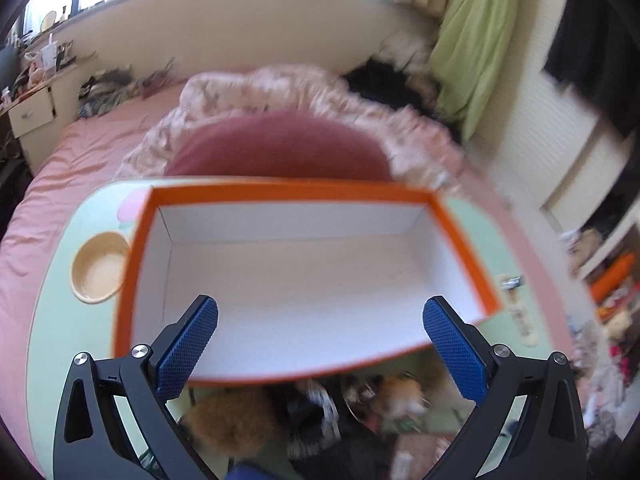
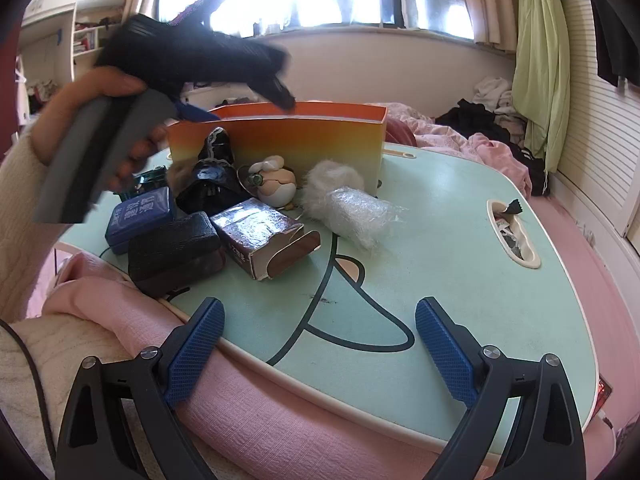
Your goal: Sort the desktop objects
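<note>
**Both grippers spread above a cluttered lap worktop**

Left wrist view: the left gripper (image 1: 320, 344) hangs with its blue pads wide apart and nothing between them, directly over the orange box (image 1: 288, 280), whose white interior holds no visible item. The near rim of the box hides part of the clutter below it; the furry and dark shapes there are smeared by motion blur and cannot be identified. A cream cup recess (image 1: 98, 268) sits in the worktop (image 1: 56, 320) just left of the box.

Right wrist view: the right gripper (image 2: 318, 344) is likewise spread, holding nothing, low over the near edge of the mint-green worktop. A hand (image 2: 92, 120) grips the handle of the other tool (its front end is a dark blur above the box). In front of the box lie a blue case (image 2: 140, 216), a black pouch (image 2: 172, 248), an open-ended maroon carton (image 2: 260, 236), a round figurine (image 2: 274, 184), a dark figurine (image 2: 214, 176), a white fluffy ball (image 2: 332, 178) and a bubble-wrapped bundle (image 2: 356, 212). The blue case is partly covered by the handle.
</note>
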Action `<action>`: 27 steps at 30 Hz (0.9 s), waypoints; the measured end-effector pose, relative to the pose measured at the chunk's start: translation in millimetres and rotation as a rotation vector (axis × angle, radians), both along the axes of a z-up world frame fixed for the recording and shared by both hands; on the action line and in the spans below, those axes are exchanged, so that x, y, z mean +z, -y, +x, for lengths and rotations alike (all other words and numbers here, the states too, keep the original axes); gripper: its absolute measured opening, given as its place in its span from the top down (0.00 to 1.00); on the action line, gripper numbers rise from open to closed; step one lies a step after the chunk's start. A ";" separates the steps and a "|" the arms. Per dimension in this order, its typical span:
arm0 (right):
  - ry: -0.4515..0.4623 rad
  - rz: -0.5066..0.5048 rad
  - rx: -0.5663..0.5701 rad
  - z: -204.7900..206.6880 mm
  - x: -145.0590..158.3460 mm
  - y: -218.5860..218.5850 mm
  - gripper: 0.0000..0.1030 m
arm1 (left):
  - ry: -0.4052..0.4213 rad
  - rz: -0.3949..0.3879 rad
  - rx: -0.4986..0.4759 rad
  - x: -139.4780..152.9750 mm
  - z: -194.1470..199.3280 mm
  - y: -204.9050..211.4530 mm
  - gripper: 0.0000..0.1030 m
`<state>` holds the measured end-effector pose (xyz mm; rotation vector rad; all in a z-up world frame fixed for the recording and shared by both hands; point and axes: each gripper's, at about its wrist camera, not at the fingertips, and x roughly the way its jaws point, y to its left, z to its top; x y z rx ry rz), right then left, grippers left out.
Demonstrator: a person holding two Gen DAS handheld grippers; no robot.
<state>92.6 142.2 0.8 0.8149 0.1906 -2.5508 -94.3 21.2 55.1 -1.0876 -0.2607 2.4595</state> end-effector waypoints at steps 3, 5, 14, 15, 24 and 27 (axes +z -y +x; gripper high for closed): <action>-0.001 -0.001 0.000 0.0 0.2 -0.3 0.07 | -0.005 0.080 -0.098 6.2 33.0 27.3 0.01; -0.001 -0.001 0.000 0.0 0.1 0.0 0.06 | -0.021 0.106 -0.107 2.9 57.5 48.7 0.01; 0.005 0.009 -0.008 -1.0 2.5 -1.0 0.04 | -0.051 -0.055 -0.064 -66.1 128.6 80.8 0.01; 0.005 0.009 -0.009 -1.0 2.6 -0.7 0.04 | -0.043 -0.061 -0.063 -72.3 125.2 75.3 0.01; 0.008 0.010 -0.015 -1.9 2.4 0.0 0.01 | -0.183 -0.170 -0.048 -84.7 127.9 41.1 0.00; 0.009 0.010 -0.015 -2.0 2.4 -0.2 0.01 | -0.186 -0.169 -0.044 -84.8 125.1 41.0 0.00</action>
